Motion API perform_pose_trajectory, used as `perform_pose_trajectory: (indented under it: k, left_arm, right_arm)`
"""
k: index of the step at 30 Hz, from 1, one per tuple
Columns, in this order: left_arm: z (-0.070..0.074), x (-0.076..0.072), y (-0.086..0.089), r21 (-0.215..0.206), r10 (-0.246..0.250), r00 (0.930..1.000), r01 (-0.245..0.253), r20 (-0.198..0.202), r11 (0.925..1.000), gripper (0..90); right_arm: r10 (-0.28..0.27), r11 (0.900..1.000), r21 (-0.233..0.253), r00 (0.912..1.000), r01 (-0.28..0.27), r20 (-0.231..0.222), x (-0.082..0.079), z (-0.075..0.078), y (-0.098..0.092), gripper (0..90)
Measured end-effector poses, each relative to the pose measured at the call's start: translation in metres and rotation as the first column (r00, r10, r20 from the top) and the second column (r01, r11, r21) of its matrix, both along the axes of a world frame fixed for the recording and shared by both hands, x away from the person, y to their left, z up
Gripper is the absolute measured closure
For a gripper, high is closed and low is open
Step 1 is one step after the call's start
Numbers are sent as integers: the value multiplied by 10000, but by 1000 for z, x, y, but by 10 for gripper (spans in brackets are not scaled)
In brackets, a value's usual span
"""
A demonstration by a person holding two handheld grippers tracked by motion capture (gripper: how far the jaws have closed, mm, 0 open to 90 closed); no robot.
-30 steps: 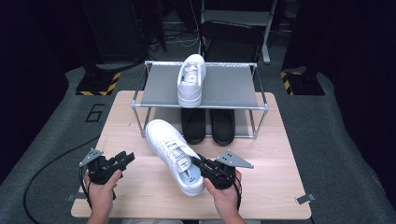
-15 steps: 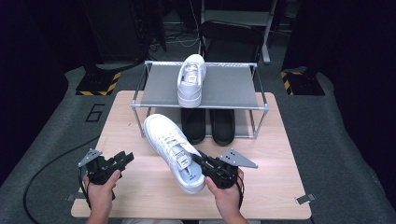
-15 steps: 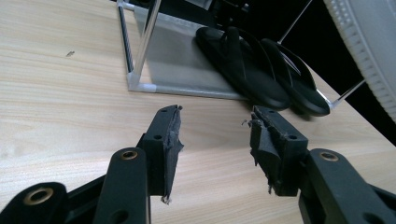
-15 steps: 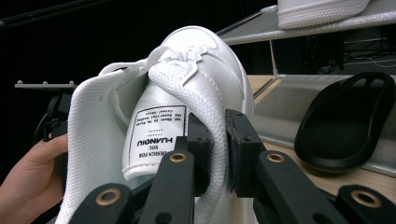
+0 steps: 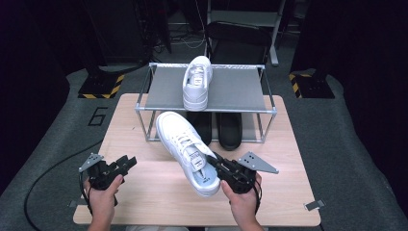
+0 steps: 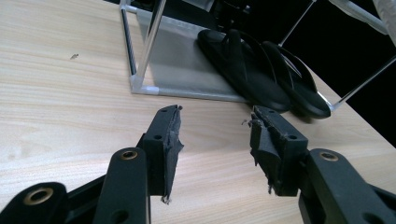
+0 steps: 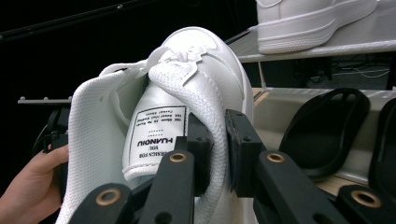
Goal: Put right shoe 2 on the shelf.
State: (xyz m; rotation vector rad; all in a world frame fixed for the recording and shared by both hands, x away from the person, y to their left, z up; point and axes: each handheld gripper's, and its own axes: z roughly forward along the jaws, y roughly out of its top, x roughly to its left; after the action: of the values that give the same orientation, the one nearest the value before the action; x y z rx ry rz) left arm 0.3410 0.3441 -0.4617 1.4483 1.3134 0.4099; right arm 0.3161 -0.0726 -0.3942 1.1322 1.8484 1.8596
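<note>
White sneaker (image 5: 187,150), single, gripped at the padded collar wall by the right claw (image 5: 222,168), one jaw inside the shoe opening and one outside; toe points ahead and away from that claw toward the wire shoe rack (image 5: 207,109)

Change since a second ago: toe end sits higher and closer to the rack's front rail than before, while the heel stays near the claw. Judged meaning: the shoe is being carried up toward the top shelf, beside its mate (image 5: 197,82); placement not yet done

Right claw: clenched on the sneaker's collar. Right gripper view confirms the pinch, jaws nearly meeting through the mesh, with the tongue label (image 7: 157,132) just left of the jaws

Left claw (image 5: 115,168): released, jaws spread wide with nothing between them, resting low over the wooden table (image 5: 144,202), well apart from the shoe. Position much as it was earlier

View differences:
- High view gives the whole layout: sneaker across the table's middle, mate on the top shelf, black sandals (image 5: 216,129) on the lower level
- Left gripper view shows its bare, frayed pads (image 6: 173,135) and the sandals (image 6: 261,74) ahead of them under the rack
- Right gripper view shows the grasp point close up, plus the mate's sole edge (image 7: 313,28) above and ahead
</note>
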Motion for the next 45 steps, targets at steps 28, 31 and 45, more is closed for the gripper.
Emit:
perform_pose_trajectory:
  k: [28, 31, 45]
  left_arm:
    - [0, -3, 5, -28, 135, 9999, -135, -1, 9999, 520]
    - [0, -3, 5, -52, 144, 9999, -144, -26, 9999, 520]
    - [-3, -4, 5, -110, 148, 9999, -149, -77, 9998, 520]
  right_arm:
    - [-1674, 9853, 402, 9853, 1661, 341, 1, 19, -61, 807]
    - [-1837, 9824, 405, 9822, 1821, 393, 2, 21, -65, 807]
    - [-2334, 9716, 533, 9704, 2304, 615, 11, 31, -75, 807]
